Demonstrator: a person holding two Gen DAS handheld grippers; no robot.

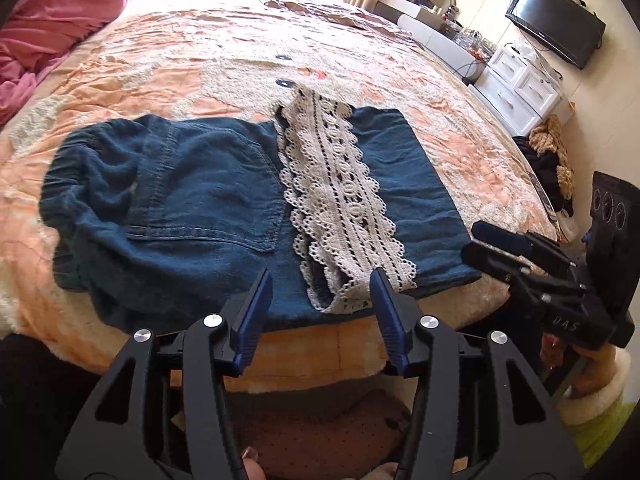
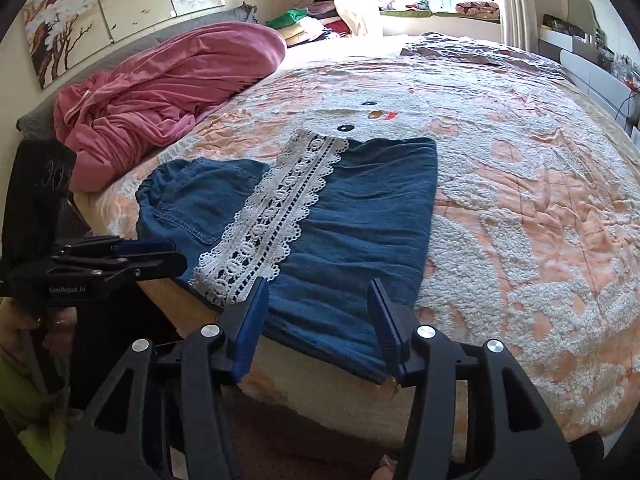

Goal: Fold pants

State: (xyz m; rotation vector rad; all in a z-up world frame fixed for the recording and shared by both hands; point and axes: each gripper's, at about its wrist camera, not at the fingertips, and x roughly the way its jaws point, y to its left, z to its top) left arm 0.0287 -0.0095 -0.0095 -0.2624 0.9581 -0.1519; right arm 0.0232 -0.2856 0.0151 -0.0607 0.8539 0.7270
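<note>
Left wrist view: your left gripper [image 1: 320,288] is spread, gripping nothing, over the near hem of the pants [image 1: 224,216] folded on the bed [image 1: 168,60]. Right gripper [image 2: 318,300] likewise spread, pants [image 2: 352,220] at 12 o'clock, lace trim [image 2: 276,216] at 11.

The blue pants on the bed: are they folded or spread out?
Folded. The blue pants lie as a compact rectangle on the bed, the lace hem doubled back across the seat near the pocket.

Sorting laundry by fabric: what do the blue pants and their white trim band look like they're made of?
The folded blue pants look like soft, matte denim or a cotton weave: contrast stitching outlines a patch pocket. The white openwork trim band looks like cotton crochet lace, with scalloped edges and holes showing blue beneath. Exact fibre can't be confirmed.
</note>
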